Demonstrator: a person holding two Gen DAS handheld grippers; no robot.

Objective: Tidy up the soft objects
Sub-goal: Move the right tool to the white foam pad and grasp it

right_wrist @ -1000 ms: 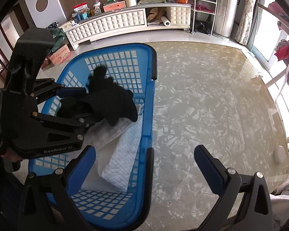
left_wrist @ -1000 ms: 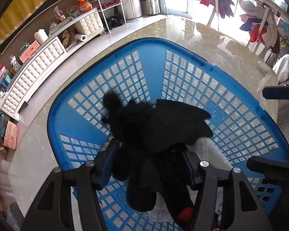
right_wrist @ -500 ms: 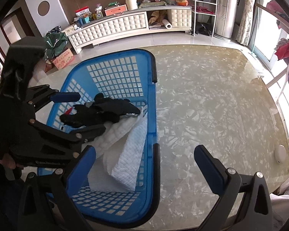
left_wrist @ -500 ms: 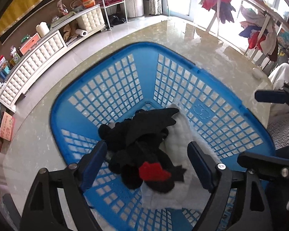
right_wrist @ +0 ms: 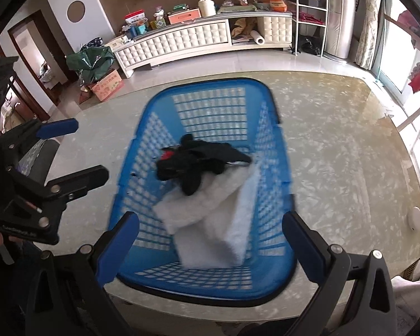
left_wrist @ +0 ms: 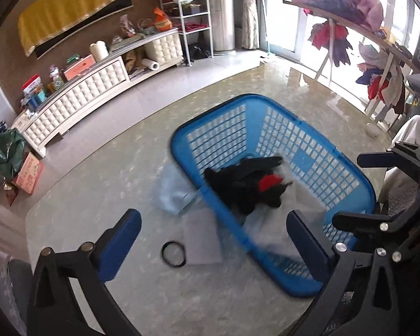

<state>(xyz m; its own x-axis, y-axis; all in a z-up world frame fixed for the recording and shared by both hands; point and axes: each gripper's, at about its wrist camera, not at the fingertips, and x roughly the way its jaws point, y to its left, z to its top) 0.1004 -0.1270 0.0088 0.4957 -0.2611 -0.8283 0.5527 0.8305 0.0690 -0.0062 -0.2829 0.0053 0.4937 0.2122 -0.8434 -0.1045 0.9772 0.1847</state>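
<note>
A black plush toy (left_wrist: 246, 184) with a red patch lies in the blue plastic basket (left_wrist: 218, 117), on top of a white towel (right_wrist: 210, 218). The toy (right_wrist: 198, 162) and basket (right_wrist: 268, 106) also show in the right wrist view. My left gripper (left_wrist: 212, 240) is open and empty, above the table to the left of the basket. It shows at the left edge of the right wrist view (right_wrist: 72, 148). My right gripper (right_wrist: 210, 240) is open and empty over the basket's near end.
A black hair band (left_wrist: 173, 253) and a grey flat sheet (left_wrist: 201, 240) lie on the glossy table (left_wrist: 98, 190) left of the basket. A white cabinet (right_wrist: 182, 42) stands on the floor beyond. A small white round object (right_wrist: 414, 221) sits at the table's right edge.
My left gripper opened and let the black plush toy drop into the basket, then drew back up and to the left. My right gripper shifted left over the basket's near end.
</note>
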